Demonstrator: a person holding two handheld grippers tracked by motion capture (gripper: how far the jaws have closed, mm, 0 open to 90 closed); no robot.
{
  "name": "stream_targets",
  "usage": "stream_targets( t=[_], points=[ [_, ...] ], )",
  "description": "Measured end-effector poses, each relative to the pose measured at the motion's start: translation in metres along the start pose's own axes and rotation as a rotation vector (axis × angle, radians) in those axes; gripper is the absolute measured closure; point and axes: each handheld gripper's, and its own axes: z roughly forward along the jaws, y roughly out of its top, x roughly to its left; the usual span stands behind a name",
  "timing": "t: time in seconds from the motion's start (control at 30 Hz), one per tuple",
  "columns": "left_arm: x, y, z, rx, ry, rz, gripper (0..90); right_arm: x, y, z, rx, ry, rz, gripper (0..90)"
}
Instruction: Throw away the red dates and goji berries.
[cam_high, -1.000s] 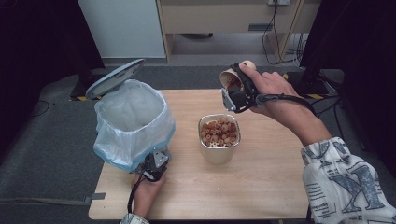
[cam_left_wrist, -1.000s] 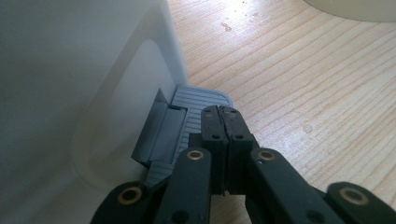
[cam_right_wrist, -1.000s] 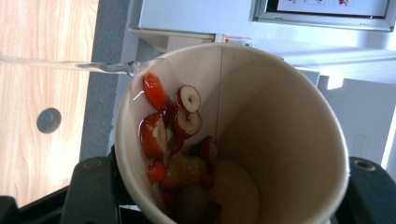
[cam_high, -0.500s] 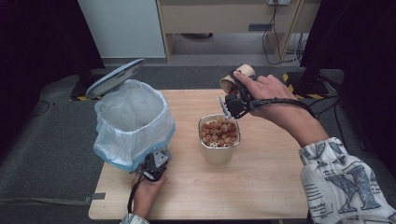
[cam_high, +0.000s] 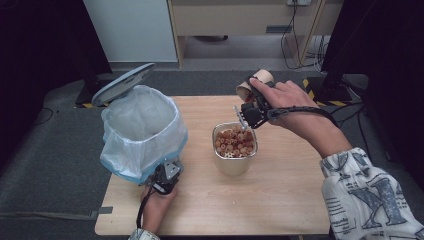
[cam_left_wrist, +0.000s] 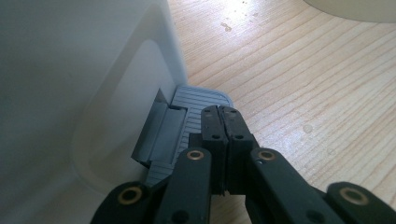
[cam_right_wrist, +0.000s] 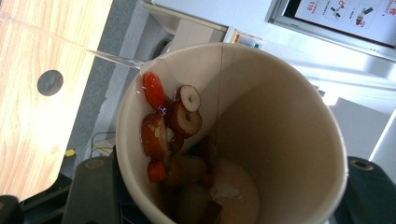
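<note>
On table: one bin (cam_high: 142, 132), one tin (cam_high: 235, 150); right tongs (cam_high: 248, 112) grip one cup (cam_right_wrist: 233, 135).

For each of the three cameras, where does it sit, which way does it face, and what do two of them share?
High view: above the near table edge, facing forward-down; both forearms, wooden table.
Left gripper view: on the left tool, facing the bin's grey pedal; shut jaws.
Right gripper view: on the right tool, looking into the paper cup of fruit pieces.
Shared: the cup and wooden table.
</note>
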Motion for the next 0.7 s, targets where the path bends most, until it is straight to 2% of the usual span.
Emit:
stream_targets(
  t=[0.07,0.17,0.2,0.27,0.3,0.33,0.43,0.53,0.57,0.6,0.63,0.67,0.7],
  points=[
    [0.000,0.000,0.000,0.000,0.001,0.001,88.1,-0.002,-0.002,-0.001,0.001,-0.006,0.010,36.1],
    [0.000,0.000,0.000,0.000,0.001,0.000,88.1,-0.007,-0.006,-0.003,0.011,-0.032,0.052,36.4],
    [0.000,0.000,0.000,0.000,0.001,0.000,88.1,-0.004,-0.004,-0.001,0.013,-0.031,0.040,36.5],
    [0.000,0.000,0.000,0.001,0.000,-0.001,88.1,0.016,0.006,0.005,0.012,0.051,-0.088,36.5],
    [0.000,0.000,0.000,0.001,0.000,-0.001,88.1,0.024,0.011,0.008,0.010,0.066,-0.152,36.5],
    [0.000,0.000,0.000,0.001,0.001,0.000,88.1,0.027,0.013,0.010,0.010,0.075,-0.156,36.5],
    [0.000,0.000,0.000,0.002,0.000,0.000,88.1,0.020,0.014,0.010,0.009,0.044,-0.086,36.4],
    [0.000,0.000,0.000,0.002,-0.001,-0.001,88.1,0.024,0.020,0.010,0.000,0.074,-0.143,36.2],
    [0.000,0.000,0.000,0.002,-0.001,-0.002,88.1,0.023,0.020,0.010,0.001,0.072,-0.121,36.2],
    [0.000,0.000,0.000,0.002,-0.001,-0.001,88.1,0.019,0.019,0.011,0.004,0.050,-0.106,36.2],
    [0.000,0.000,0.000,0.002,0.000,0.001,88.1,0.021,0.019,0.012,0.013,0.056,-0.111,36.2],
    [0.000,0.000,0.000,0.001,0.002,0.002,88.1,0.025,0.021,0.013,0.012,0.069,-0.147,36.3],
    [0.000,0.000,0.000,0.001,0.003,0.003,88.1,0.029,0.023,0.014,0.017,0.074,-0.208,36.3]
  ],
)
